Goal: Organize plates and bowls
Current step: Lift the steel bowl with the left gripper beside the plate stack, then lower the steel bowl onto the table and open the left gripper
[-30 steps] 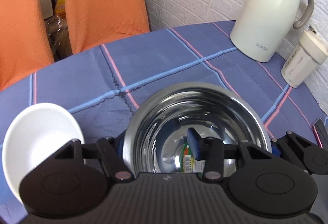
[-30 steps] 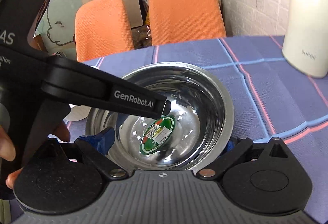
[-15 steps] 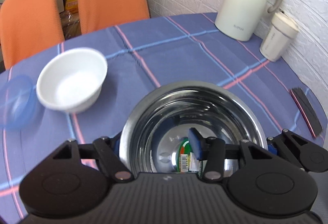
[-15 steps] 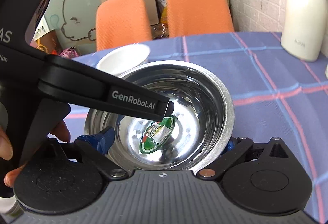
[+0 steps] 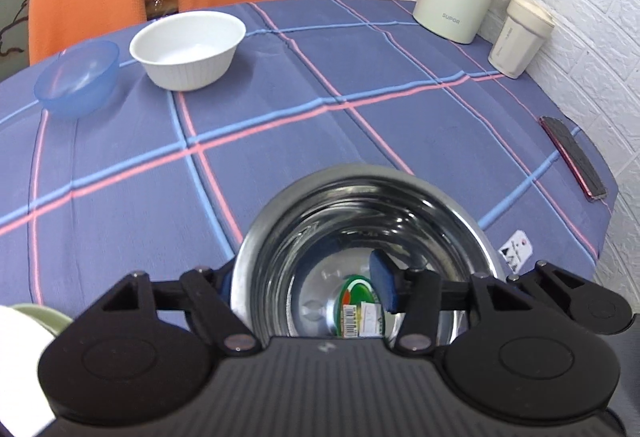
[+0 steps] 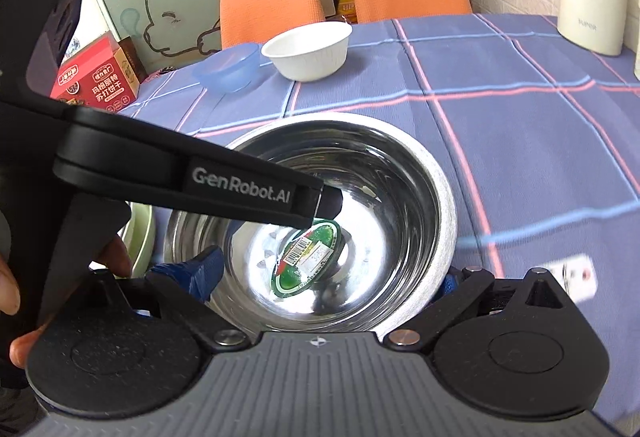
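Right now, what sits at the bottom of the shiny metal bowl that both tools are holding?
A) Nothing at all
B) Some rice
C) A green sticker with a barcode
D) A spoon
C: a green sticker with a barcode label lies on the floor of the steel bowl; the left wrist view shows it too.

Both tools on the steel bowl

The left tool [image 5: 308,287] pinches the steel bowl [image 6: 436,205] rim, one finger inside; the right tool [image 6: 326,277] straddles it across the wall, a hand [image 6: 12,301] behind.
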`<state>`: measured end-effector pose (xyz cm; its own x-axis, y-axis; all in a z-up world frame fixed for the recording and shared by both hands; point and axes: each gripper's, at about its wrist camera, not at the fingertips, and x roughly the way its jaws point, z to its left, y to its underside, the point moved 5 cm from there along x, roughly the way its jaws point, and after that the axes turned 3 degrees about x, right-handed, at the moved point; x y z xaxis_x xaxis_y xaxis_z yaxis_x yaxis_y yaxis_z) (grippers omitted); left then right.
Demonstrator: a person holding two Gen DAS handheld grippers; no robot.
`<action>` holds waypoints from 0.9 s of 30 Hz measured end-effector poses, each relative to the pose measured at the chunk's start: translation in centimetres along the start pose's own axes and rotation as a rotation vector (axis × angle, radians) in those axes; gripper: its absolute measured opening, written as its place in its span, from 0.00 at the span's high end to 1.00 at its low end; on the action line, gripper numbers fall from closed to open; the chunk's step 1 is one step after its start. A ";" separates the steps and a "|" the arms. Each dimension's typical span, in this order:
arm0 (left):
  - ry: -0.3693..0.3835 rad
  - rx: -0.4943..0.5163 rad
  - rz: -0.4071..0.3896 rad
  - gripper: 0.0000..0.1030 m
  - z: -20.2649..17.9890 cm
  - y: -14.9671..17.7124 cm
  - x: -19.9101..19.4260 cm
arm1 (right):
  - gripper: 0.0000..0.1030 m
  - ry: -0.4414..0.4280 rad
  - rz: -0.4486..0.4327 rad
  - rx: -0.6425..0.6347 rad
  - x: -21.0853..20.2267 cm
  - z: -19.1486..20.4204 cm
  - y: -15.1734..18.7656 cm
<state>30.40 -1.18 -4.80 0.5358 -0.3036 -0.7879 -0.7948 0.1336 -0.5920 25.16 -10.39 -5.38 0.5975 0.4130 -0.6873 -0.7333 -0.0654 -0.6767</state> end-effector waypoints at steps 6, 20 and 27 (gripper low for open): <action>-0.001 0.001 -0.005 0.43 -0.4 1.1 0.4 | 0.15 0.019 0.005 -0.024 -0.3 0.6 1.8; -0.116 0.009 -0.223 0.30 2.9 -0.8 -7.0 | 0.16 0.039 -0.094 0.134 -4.8 -4.5 0.6; -0.148 -0.004 -0.211 0.30 5.3 -0.8 -7.4 | 0.16 0.033 -0.089 0.084 -4.6 -4.2 -1.5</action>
<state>28.61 5.90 0.59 0.7255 -0.1829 -0.6635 -0.6620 0.0783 -0.7454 24.86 -16.03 -2.31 0.6704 0.3839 -0.6350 -0.7010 0.0473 -0.7116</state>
